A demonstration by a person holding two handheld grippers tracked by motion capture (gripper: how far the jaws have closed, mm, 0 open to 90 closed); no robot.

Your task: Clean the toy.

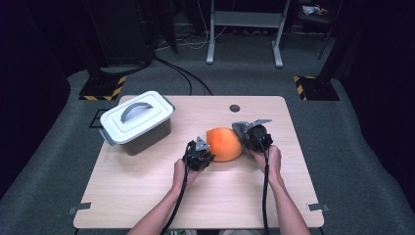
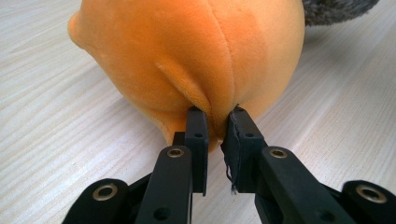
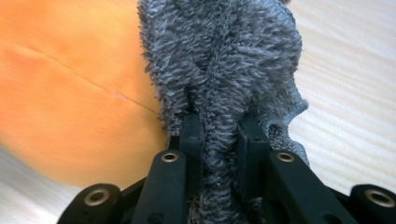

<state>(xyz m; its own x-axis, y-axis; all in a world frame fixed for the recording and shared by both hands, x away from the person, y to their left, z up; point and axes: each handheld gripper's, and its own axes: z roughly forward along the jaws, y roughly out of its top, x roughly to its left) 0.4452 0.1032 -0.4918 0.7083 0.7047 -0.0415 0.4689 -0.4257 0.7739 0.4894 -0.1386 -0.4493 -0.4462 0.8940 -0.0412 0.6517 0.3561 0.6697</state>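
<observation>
An orange plush [image 1: 224,144] lies near the middle of the worktop [image 1: 147,181], with a grey fuzzy part [image 3: 224,70] at its right end. The left hand-held gripper [image 1: 204,147] is at the plush's left side, its jaws clenched on a fold of the orange fabric [image 2: 215,116]. The right hand-held gripper [image 1: 243,135] is at the plush's right end, its jaws pinched on the grey fuzzy part, which bunches up between them. Left of the plush, well apart, a grey box [image 1: 139,132] with a white handled lid [image 1: 137,115] stands near the worktop's far left corner.
</observation>
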